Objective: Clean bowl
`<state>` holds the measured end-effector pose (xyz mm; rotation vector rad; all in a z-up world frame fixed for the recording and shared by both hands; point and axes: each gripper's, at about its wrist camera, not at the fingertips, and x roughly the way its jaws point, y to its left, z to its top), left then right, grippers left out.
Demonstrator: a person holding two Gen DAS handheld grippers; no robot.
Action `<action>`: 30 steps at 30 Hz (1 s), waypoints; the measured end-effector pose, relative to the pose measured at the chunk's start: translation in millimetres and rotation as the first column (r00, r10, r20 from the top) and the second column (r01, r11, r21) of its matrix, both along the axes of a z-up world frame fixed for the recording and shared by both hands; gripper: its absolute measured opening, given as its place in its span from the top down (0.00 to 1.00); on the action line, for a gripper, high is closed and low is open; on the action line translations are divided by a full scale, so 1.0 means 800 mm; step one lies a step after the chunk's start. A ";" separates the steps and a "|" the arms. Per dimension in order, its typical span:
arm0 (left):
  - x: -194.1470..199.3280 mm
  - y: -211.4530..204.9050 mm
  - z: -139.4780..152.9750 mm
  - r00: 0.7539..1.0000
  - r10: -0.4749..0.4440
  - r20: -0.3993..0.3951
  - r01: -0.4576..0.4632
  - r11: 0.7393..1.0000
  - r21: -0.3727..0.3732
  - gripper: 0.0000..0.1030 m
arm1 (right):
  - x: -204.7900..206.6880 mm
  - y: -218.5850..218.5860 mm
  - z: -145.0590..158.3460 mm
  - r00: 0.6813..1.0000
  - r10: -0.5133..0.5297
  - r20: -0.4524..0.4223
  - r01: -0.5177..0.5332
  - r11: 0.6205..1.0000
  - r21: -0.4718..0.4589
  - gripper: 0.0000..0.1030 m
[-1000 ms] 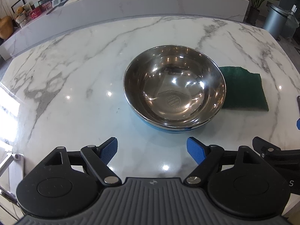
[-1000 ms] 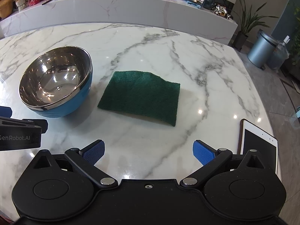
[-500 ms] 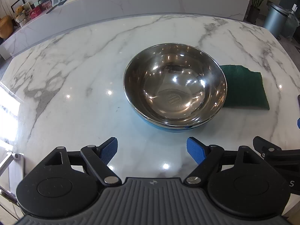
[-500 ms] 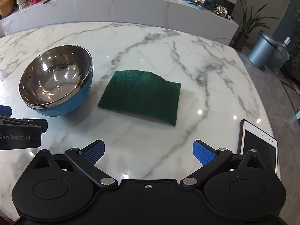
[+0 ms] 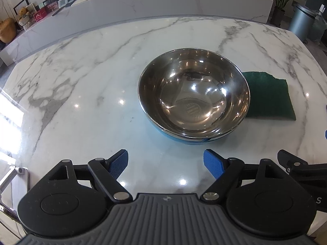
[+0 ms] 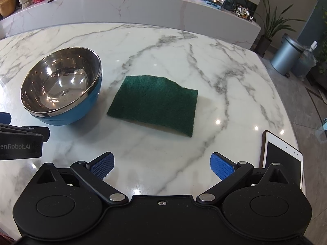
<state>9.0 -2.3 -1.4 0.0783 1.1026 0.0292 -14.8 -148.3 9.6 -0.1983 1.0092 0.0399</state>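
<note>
A: Left to right?
B: Left tool (image 5: 165, 159) spread, nothing between the pads, short of the bowl (image 5: 194, 100). Bowl upright on the marble surface (image 5: 81, 81) (steel inside, blue outside).
A: Then?
B: Green scouring pad (image 6: 153, 104) flat just beside the bowl. Right tool (image 6: 161, 164) spread too, holding nothing. Tablet (image 6: 282, 159) at the far right edge.

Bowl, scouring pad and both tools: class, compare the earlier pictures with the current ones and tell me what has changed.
Nothing has visibly changed. The bowl sits in the same spot on the marble table, with the green scouring pad flat beside it. The left tool and the right tool hang open and empty short of them, as before; nothing was taken hold of or let go.
</note>
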 end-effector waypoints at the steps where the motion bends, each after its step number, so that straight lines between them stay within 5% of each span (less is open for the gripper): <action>1: 0.000 -0.001 0.000 1.000 0.000 0.001 0.000 1.000 0.007 0.22 | 0.000 0.000 0.000 1.000 -0.001 0.000 0.001 1.000 0.001 0.03; 9: -0.002 0.005 0.000 1.000 -0.009 -0.030 0.009 1.000 -0.007 0.25 | 0.002 -0.003 0.000 1.000 -0.008 0.002 0.008 1.000 0.011 0.06; 12: -0.002 0.012 0.001 0.999 -0.002 -0.036 0.001 1.000 -0.025 0.33 | 0.004 -0.004 -0.001 1.000 -0.008 0.000 0.008 1.000 0.012 0.07; 22: -0.013 0.027 0.018 0.999 -0.035 -0.032 0.030 0.990 -0.138 0.38 | 0.005 0.001 -0.002 1.000 0.008 0.007 -0.008 1.000 0.008 0.08; 30: -0.018 0.033 0.028 0.998 -0.047 -0.039 0.037 0.974 -0.224 0.55 | 0.005 0.004 -0.003 1.000 0.016 0.008 -0.016 1.000 0.000 0.08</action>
